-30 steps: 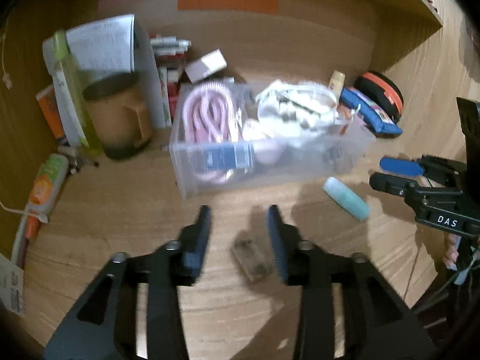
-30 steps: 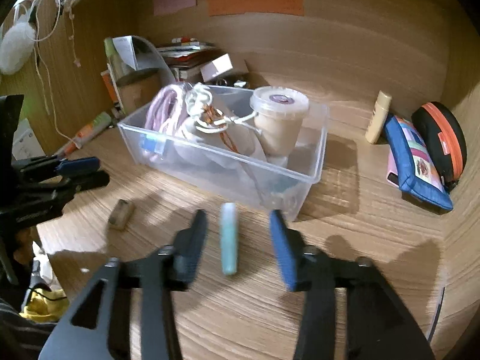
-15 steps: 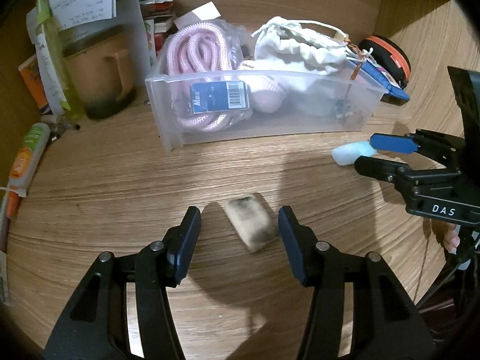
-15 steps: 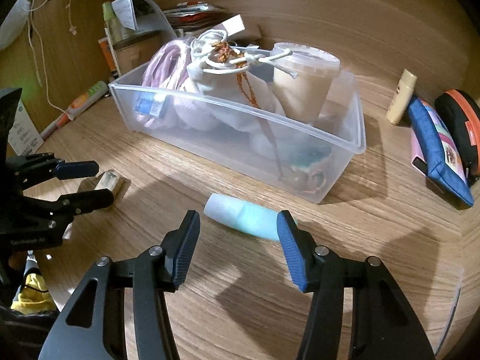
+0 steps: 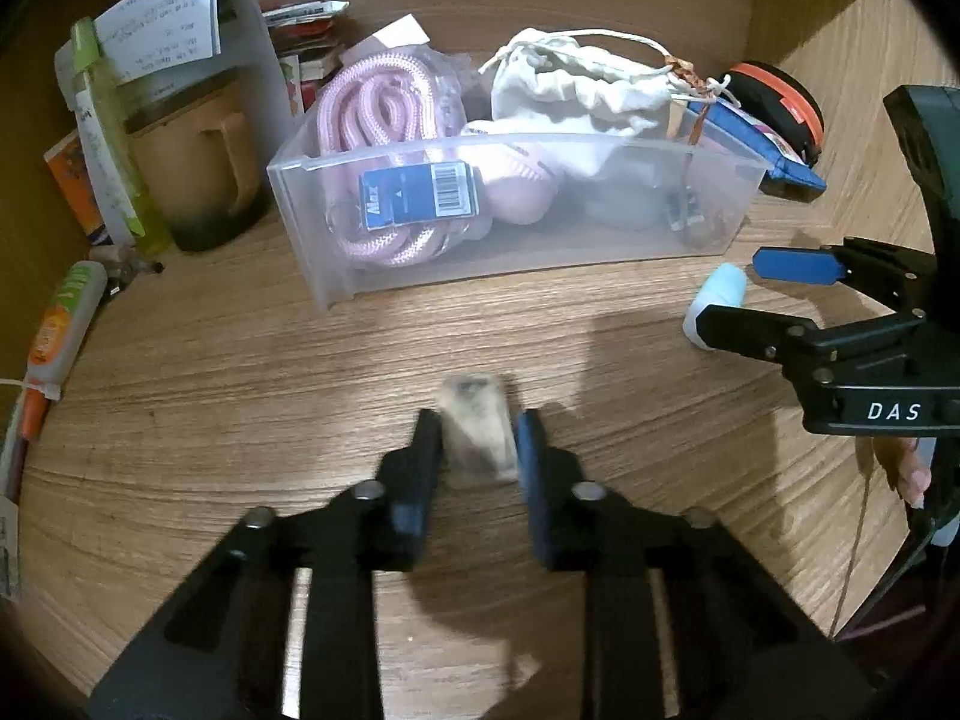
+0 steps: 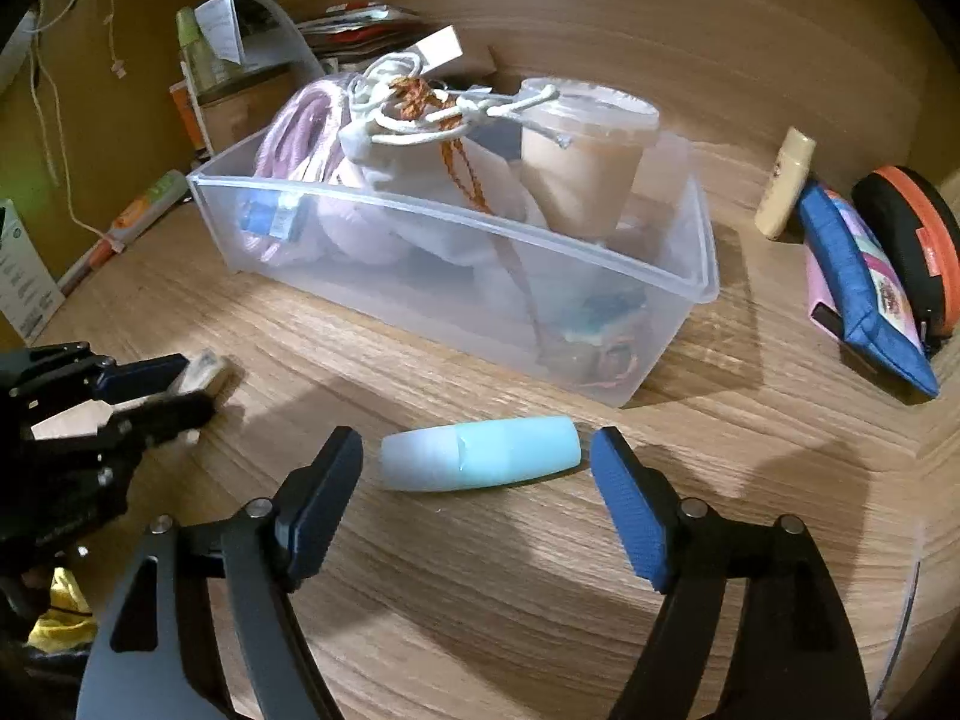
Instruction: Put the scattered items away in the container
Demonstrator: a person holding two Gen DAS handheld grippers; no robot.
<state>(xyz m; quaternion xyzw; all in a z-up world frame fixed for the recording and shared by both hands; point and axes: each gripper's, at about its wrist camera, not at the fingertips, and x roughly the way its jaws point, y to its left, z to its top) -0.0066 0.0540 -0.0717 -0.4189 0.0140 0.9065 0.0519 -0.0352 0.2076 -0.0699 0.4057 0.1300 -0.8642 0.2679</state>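
Observation:
A clear plastic bin point(image 5: 516, 147) point(image 6: 420, 210) holds a pink rope, a white drawstring pouch and a lidded cup. In front of it on the wooden desk, my left gripper point(image 5: 477, 450) point(image 6: 150, 390) is shut on a small grubby eraser point(image 5: 477, 429) point(image 6: 204, 369). To the right, a pale blue tube point(image 6: 480, 450) point(image 5: 717, 294) lies on its side between the fingers of my right gripper point(image 6: 476, 450) point(image 5: 747, 294). Those jaws are opening, and neither pad touches the tube.
A tan mug point(image 5: 204, 180) and a paper stand sit left of the bin, with an orange-and-green tube point(image 5: 66, 318) at the desk's left edge. Right of the bin lie a blue pouch point(image 6: 858, 276), a black-and-orange case point(image 6: 912, 240) and a small cream bottle point(image 6: 786, 180). A wooden wall stands behind.
Both grippers came down toward the desk. The left jaws closed onto the eraser. The right jaws spread wider around the blue tube.

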